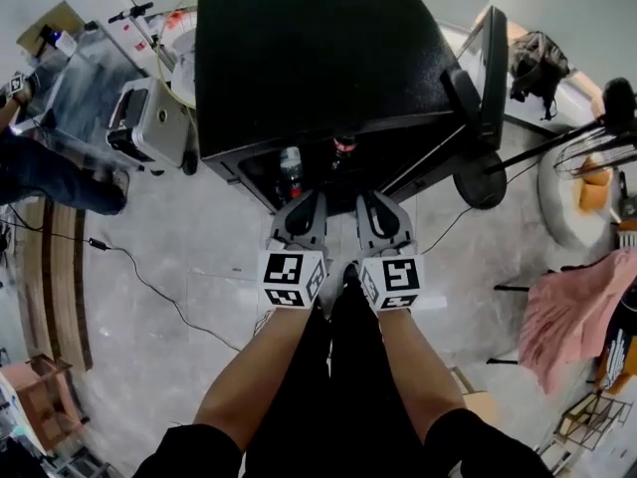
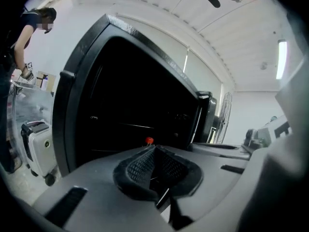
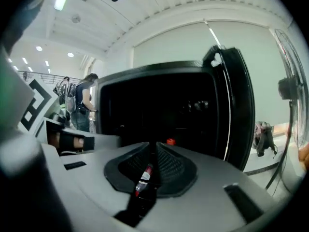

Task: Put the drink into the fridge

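Facing the open fridge [image 1: 299, 58] with left claw [image 1: 306, 199] and right claw [image 1: 371, 199] both closed and empty. Just beyond the left claw's tips, inside the fridge, a bottle [image 1: 290, 170] upright; a second bottle [image 1: 343, 148] farther ahead, between the claws. Probably full, so some heft; smooth plastic, likely slick. Best taken around the mid-body, below the cap, squeezed gently.

The fridge [image 1: 318, 58] is showing a matt, speckled black top. The floor [image 1: 179, 297] is gleaming as smooth grey stone. The left gripper [image 2: 153, 150] is presenting matt grey plastic, its pads [image 2: 137, 167] mesh-textured.
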Available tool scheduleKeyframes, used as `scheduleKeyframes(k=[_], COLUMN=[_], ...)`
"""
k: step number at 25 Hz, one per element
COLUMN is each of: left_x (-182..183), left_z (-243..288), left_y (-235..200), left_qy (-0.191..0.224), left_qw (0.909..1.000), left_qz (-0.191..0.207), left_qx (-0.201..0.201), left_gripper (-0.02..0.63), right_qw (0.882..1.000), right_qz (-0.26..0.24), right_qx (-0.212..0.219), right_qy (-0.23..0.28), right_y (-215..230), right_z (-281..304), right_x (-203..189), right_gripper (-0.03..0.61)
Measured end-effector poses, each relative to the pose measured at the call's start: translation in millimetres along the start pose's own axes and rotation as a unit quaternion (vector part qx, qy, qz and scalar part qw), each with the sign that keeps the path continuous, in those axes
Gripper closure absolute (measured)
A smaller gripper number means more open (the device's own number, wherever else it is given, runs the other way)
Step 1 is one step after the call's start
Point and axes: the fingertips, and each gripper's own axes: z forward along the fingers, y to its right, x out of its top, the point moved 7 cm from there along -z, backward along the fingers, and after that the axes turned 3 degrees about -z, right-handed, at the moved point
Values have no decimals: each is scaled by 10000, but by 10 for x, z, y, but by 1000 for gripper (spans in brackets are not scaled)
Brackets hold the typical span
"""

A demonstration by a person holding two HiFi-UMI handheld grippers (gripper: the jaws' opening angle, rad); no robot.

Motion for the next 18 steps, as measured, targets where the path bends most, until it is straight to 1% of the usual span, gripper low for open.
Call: scheduleKeyframes(k=[3, 5, 7, 9, 13, 16, 18], left_x=[226, 446, 634, 767, 985, 1123, 1216], left_z=[-369, -565, -742, -894, -1159, -1417, -1580], left_y=[150, 217, 271, 338, 524, 659, 757], left_qy=[8, 154, 251, 282, 426, 609, 725], left_qw=[10000, 9997, 9993, 9989, 9980, 9965, 9951], left_qz=[-52, 65, 195, 315, 442, 569, 672], left_qx=[-81, -153, -181, -179, -170, -89, 1], left_gripper=[599, 599, 599, 598, 598, 598, 600], right_qw=[9999, 9999, 9997, 9996, 9990, 9975, 9965], right_qz=[55, 66, -29, -64, -6, 87, 59], right_qx=[94, 141, 217, 222, 35, 50, 84], right_qy=[-131, -72, 57, 176, 449, 699, 826], right_y=[-239, -319, -356, -337, -225, -175, -85], right_z=[-348, -510, -664, -828, -1206, -1527, -1748], right_x=[350, 598, 835, 1033, 1400, 1629, 1744], right_gripper=[546, 551, 552, 552, 552, 554, 555])
